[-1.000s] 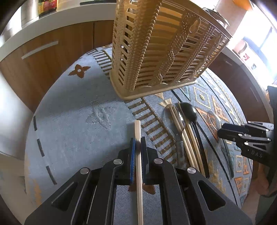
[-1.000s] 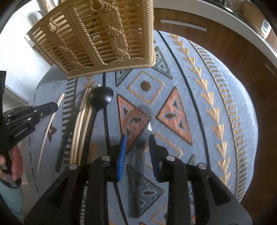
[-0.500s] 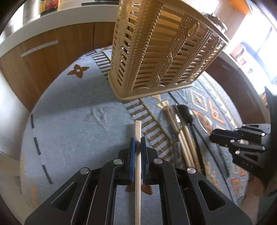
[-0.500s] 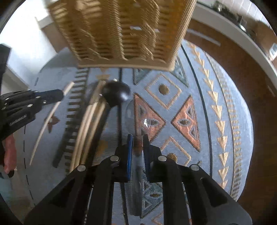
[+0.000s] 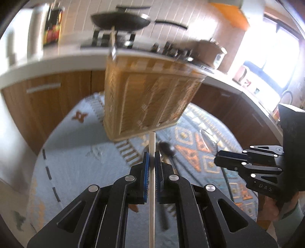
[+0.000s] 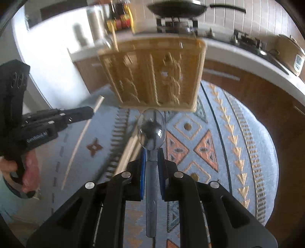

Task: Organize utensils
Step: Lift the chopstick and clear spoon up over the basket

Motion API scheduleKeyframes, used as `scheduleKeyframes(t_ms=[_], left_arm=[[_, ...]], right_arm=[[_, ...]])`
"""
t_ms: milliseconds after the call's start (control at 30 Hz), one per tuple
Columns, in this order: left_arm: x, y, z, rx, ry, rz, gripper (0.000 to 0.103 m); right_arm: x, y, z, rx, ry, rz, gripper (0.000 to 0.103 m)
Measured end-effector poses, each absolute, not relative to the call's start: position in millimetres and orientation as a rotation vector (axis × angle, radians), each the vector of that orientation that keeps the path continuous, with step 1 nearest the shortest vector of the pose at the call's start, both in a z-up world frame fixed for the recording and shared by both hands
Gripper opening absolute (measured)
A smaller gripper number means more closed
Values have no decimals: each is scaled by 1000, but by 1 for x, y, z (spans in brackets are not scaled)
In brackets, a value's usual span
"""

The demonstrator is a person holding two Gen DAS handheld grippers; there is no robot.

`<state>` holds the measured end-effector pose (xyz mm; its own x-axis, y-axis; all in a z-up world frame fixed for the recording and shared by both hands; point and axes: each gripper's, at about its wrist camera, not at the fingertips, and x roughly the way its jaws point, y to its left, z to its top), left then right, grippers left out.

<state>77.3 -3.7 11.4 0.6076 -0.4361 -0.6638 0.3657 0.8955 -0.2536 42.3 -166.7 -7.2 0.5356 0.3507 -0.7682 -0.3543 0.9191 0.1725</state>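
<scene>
Black tongs [image 5: 150, 162], blue pads [image 6: 143, 171], silver screws, white lettering

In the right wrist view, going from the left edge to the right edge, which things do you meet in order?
Left gripper → wooden chopstick it holds → metal spoon in the right gripper → orange triangle pattern on the tablecloth → wooden cabinet fronts.

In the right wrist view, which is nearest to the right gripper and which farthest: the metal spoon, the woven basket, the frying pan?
1. Metal spoon: between the right gripper's fingers.
2. Woven basket: straight ahead, on the patterned cloth.
3. Frying pan: behind the basket, on the counter at the top.
</scene>
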Motion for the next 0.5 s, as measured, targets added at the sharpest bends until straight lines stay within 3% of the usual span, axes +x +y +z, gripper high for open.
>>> scheduleKeyframes(t_ms=[500], left_arm=[[36, -17, 142, -78, 332, -509, 4]], right_arm=[[13, -182, 114, 122, 460, 537, 10]])
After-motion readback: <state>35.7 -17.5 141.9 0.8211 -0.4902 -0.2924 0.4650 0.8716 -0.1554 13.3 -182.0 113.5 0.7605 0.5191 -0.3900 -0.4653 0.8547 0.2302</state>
